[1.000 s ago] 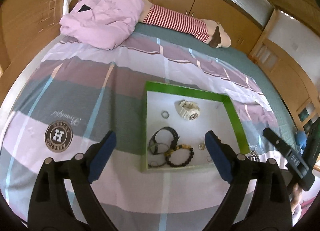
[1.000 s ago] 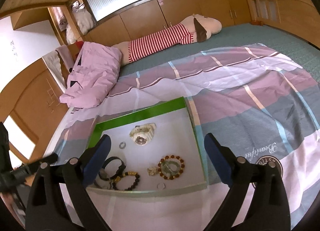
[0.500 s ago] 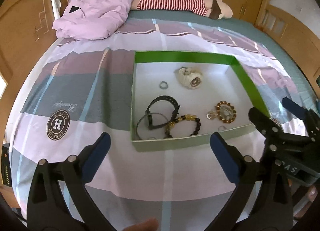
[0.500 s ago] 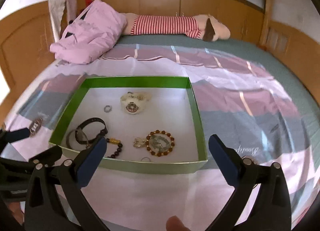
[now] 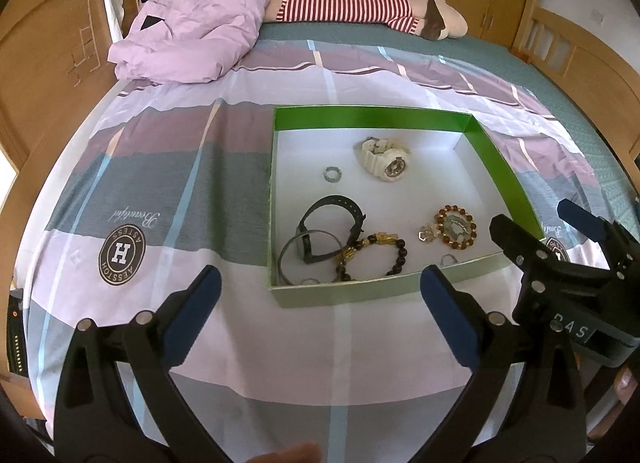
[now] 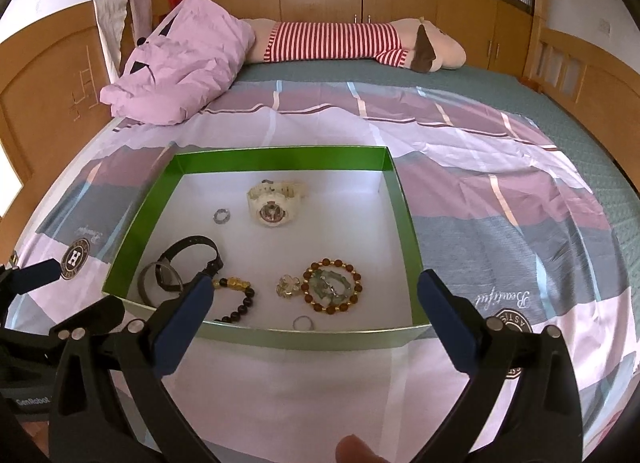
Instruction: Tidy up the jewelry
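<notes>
A shallow green box (image 5: 376,117) (image 6: 280,154) with a white floor lies on the bed. Inside are a white watch (image 5: 384,159) (image 6: 274,201), a small ring (image 5: 333,174) (image 6: 221,216), a black watch (image 5: 332,227) (image 6: 188,263), a grey bangle (image 5: 294,263), a dark bead bracelet (image 5: 372,255) (image 6: 238,301), an amber bead bracelet (image 5: 456,227) (image 6: 332,287) and a small ring (image 6: 303,322). My left gripper (image 5: 318,295) is open and empty just before the box's near wall. My right gripper (image 6: 312,295) is open and empty over the near wall; it shows in the left wrist view (image 5: 552,231) at the box's right corner.
The box lies on a striped pink and grey sheet (image 5: 160,199) (image 6: 500,223). A pink duvet (image 5: 192,35) (image 6: 180,71) and a striped plush toy (image 5: 360,11) (image 6: 352,41) lie at the bed's far end. Wooden bed rails (image 5: 40,75) and cabinets surround the bed.
Both grippers have swung to face the box squarely and come closer to its near wall. The jewelry has not moved. Both stay open.
</notes>
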Demonstrator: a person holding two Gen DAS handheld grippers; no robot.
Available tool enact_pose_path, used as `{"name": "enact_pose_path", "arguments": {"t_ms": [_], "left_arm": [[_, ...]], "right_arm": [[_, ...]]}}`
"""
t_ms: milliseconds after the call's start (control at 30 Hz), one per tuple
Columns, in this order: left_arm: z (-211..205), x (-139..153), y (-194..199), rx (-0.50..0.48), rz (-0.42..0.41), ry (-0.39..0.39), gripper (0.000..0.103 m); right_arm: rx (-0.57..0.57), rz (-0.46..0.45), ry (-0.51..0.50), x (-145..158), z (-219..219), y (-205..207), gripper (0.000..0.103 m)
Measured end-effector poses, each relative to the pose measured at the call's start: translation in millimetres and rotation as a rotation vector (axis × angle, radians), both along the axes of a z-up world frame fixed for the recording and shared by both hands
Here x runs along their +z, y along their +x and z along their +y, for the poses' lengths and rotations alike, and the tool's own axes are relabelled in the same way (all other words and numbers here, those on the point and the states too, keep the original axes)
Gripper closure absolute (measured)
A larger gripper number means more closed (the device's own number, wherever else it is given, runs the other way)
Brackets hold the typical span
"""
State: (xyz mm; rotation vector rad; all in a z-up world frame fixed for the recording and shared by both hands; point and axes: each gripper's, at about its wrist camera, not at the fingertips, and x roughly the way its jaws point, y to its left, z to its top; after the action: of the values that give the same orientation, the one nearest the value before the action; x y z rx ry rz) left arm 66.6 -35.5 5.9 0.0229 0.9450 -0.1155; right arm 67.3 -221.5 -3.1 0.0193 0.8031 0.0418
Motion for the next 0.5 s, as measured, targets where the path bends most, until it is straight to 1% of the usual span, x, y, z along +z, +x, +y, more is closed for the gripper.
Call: {"name": "enact_pose_path", "arguments": {"t_ms": [333, 500], "left_arm": [[5.9, -6.7, 5.8, 0.004, 0.034, -0.013, 0.002], [5.8, -7.2, 6.4, 0.004, 0.035, -0.012, 0.002]], "right_arm": [[-0.019, -0.007, -0.015, -3.5, -3.3, 3.0, 0.001], [-0.034, 0.01, 0.016, -9.7, -5.1, 7.7, 0.001]]}}
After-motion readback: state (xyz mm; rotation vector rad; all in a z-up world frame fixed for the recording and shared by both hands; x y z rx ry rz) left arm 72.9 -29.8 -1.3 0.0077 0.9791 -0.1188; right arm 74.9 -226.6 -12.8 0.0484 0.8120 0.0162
